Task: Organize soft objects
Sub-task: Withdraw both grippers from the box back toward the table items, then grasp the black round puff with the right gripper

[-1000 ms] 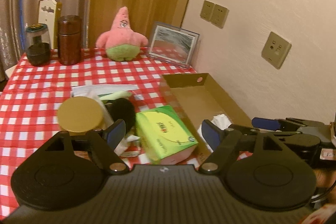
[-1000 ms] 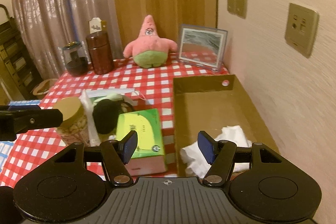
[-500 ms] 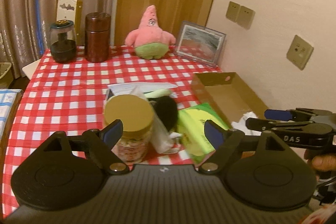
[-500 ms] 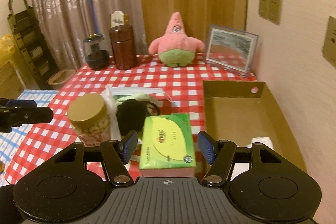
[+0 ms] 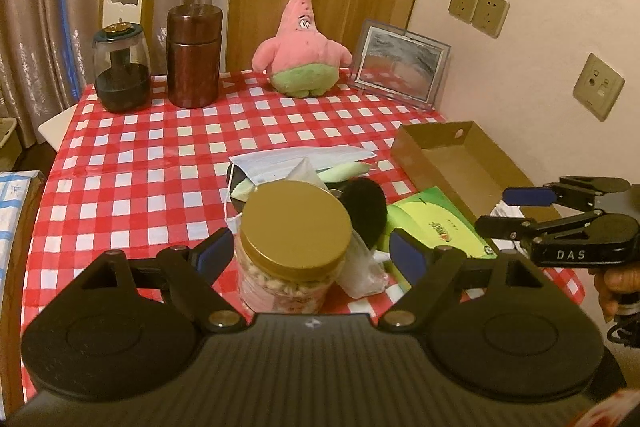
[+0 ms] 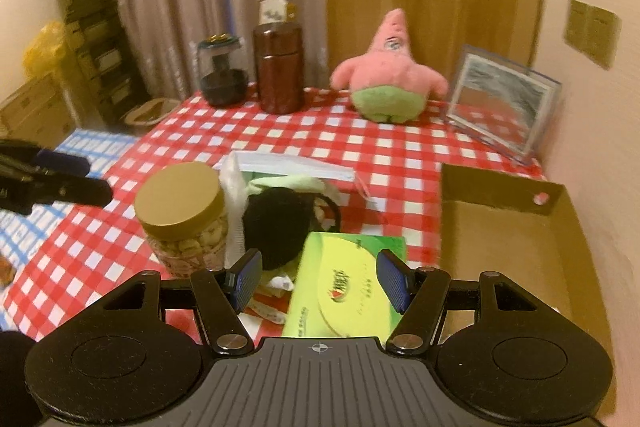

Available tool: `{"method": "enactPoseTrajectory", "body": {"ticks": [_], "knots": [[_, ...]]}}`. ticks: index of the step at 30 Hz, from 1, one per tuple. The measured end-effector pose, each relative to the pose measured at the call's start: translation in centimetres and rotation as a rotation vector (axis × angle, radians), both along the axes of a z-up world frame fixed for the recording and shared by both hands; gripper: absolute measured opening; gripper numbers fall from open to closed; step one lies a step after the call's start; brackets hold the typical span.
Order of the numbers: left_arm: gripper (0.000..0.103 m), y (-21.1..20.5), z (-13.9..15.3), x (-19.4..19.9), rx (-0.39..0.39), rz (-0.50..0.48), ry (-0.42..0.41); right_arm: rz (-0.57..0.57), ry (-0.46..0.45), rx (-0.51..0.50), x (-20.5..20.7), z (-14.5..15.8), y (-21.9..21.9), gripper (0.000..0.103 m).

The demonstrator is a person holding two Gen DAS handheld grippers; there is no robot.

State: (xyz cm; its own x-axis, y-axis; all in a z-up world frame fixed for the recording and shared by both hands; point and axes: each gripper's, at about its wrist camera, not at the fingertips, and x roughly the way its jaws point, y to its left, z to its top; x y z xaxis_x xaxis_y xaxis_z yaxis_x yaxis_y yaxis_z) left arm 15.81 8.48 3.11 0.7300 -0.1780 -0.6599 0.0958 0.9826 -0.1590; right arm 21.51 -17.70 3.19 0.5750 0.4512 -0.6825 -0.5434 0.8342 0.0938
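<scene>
A pink plush starfish sits upright at the back of the red checked table. A pile of a white face mask, a pale green cloth and a black fuzzy ball lies mid-table, beside a green tissue pack. A brown cardboard box stands at the right. My left gripper is open behind a gold-lidded jar. My right gripper is open above the tissue pack.
A gold-lidded snack jar stands by the pile. A brown canister, a dark glass jar and a picture frame line the back. The wall is at the right.
Both grippers have pulled back and swung left. The white cloth in the box has dropped out of the right wrist view. Both stay open.
</scene>
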Motion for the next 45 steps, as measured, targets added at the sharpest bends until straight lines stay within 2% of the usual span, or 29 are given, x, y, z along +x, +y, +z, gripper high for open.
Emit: {"method": "enactPoseTrajectory", "body": {"ticks": [14, 22, 26, 34, 35, 36, 39, 42, 45], "knots": [[0.083, 3.3, -0.9, 4.6, 0.036, -0.093, 0.037, 0.358, 0.003, -0.117, 5.1, -3.4, 5.1, 0.063], [0.083, 4.0, -1.3, 6.8, 0.089, -0.153, 0.050, 0.470, 0.021, -0.193, 8.5, -5.7, 6.8, 0.064], [0.083, 4.2, -1.7, 7.5, 0.089, -0.179, 0.058, 0.515, 0.040, -0.212, 9.6, -6.9, 7.6, 0.064], [0.083, 4.3, -2.6, 8.1, 0.075, -0.199, 0.070, 0.533, 0.074, -0.206, 10.8, -8.1, 8.4, 0.063], [0.083, 4.2, -2.6, 8.2, 0.072, -0.197, 0.071, 0.528, 0.071, -0.204, 10.7, -8.0, 8.4, 0.061], [0.083, 4.3, -2.7, 8.2, 0.068, -0.196, 0.071, 0.525, 0.070, -0.202, 10.6, -7.9, 8.3, 0.049], [0.083, 4.1, -2.9, 8.1, 0.061, -0.194, 0.074, 0.498, 0.061, -0.192, 10.3, -7.5, 7.8, 0.032], [0.083, 3.9, -2.9, 7.9, 0.050, -0.190, 0.073, 0.482, 0.058, -0.168, 9.9, -6.8, 7.3, 0.020], [0.083, 3.7, -2.8, 7.7, 0.036, -0.182, 0.070, 0.471, 0.050, -0.145, 9.2, -6.0, 6.8, 0.015]]}}
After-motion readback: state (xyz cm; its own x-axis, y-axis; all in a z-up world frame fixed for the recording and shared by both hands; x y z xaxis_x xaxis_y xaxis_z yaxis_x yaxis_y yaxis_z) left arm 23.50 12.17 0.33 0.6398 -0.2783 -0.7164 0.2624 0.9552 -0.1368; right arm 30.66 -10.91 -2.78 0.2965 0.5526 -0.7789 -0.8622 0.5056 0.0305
